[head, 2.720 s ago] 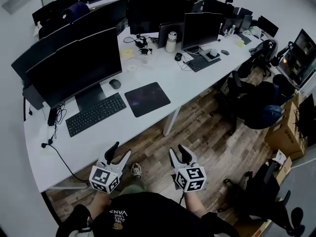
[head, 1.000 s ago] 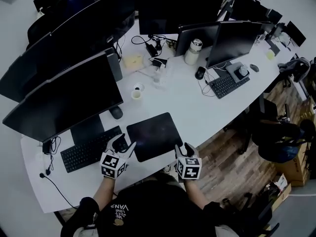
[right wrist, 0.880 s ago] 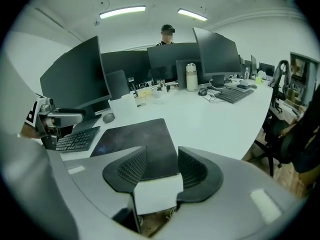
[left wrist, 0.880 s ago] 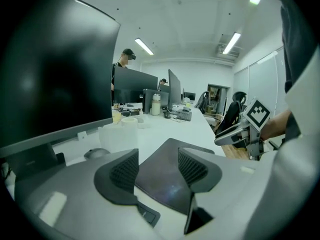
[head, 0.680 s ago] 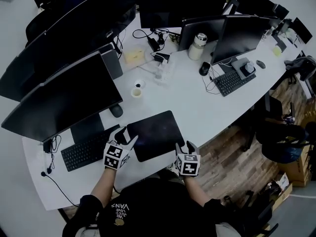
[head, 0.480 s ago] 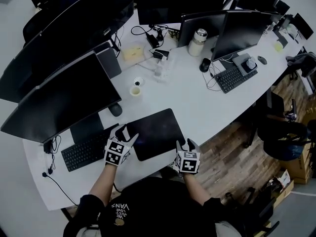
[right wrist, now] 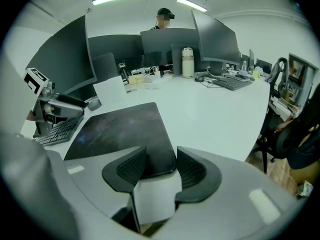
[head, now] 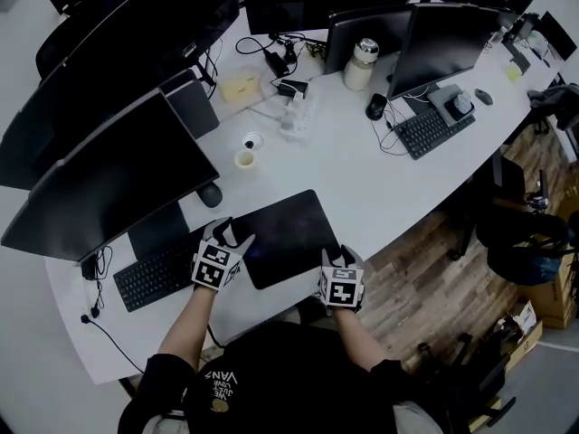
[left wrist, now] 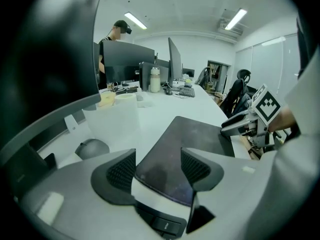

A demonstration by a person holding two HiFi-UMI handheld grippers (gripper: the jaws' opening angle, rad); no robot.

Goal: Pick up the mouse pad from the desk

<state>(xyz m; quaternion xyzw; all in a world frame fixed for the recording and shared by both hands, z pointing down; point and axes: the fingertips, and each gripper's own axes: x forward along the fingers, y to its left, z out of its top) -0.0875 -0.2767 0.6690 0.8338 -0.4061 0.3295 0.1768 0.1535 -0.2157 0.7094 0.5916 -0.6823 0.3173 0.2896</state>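
The mouse pad (head: 288, 233) is lying flat on the white tabletop (head: 362, 179), close to its near edge and straight ahead of the person at 12 o'clock. A keyboard (head: 158, 277) is sitting at the pad's 9 o'clock and a mouse (head: 210, 194) at its 11 o'clock, under a dark monitor (head: 109, 179).

The left claw (head: 233, 236) is reaching in at the pad's 8 o'clock corner, in the narrow strip beside the keyboard. Its jaws have just been opening and are standing wide apart. In the left gripper view the corner of the pad (left wrist: 195, 134) is showing between them, but neither pad is pressing on it.

The right claw (head: 340, 254) is coming in at the pad's 5 o'clock corner, by the tabletop's near edge. Its jaws have just been opening and then drawing in a touch, and they are standing apart. In the right gripper view the corner (right wrist: 120, 129) is showing between them, ungripped.

Both claws are tilting steeply down, probably because so thin and flat a sheet offers only its edge to bite. Taking opposite near corners is likely meant to keep the floppy pad from sagging or folding as it rises. The grasp looks about to begin, and nothing is lifted yet.
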